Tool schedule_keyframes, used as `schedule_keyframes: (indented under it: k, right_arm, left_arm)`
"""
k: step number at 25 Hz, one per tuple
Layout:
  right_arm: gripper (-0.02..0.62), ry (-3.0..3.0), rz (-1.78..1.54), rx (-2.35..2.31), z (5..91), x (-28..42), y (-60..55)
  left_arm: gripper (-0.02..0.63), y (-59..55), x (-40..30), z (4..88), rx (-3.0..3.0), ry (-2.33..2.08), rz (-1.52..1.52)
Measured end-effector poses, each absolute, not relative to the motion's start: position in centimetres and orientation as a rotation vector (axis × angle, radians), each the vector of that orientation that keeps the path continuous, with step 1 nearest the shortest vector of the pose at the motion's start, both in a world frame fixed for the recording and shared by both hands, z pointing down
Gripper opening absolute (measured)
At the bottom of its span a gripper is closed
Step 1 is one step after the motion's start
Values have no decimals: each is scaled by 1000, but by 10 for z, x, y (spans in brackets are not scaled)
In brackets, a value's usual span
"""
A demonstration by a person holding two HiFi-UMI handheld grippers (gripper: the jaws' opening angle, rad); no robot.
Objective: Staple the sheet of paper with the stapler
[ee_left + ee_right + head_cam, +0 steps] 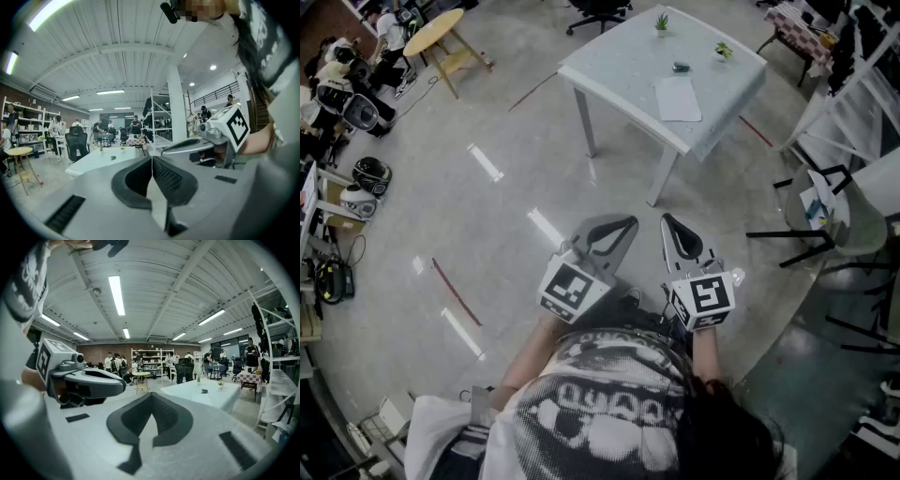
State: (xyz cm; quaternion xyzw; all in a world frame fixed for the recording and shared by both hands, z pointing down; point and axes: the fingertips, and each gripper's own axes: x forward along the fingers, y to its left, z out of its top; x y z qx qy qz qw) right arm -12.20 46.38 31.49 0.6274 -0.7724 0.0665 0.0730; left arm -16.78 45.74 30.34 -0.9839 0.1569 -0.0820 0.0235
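Far ahead of me stands a white table (619,66). On it lie a white sheet of paper (678,98) and, just beyond it, a small dark stapler (681,67). My left gripper (631,222) and right gripper (667,218) hang side by side over the floor, close to my body and well short of the table. Both are shut with nothing between the jaws. In the left gripper view the closed jaws meet in a line, with the stapler (113,158) small behind them. The right gripper view shows the stapler (204,391) and paper (206,399) on the table past its closed jaws.
Two small potted plants (662,22) (724,51) stand on the table's far side. A round wooden table (434,33) and helmets (370,173) are at the left, an office chair (598,11) behind, metal racks and black stands (825,202) at the right. People stand in the distance.
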Motion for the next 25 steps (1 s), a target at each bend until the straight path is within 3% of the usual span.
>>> schedule_keyframes:
  k: [25]
  right_arm:
    - [-3, -2338, 189, 1881, 318, -98, 469]
  left_arm:
    - [5, 464, -154, 299, -3021, 511, -277]
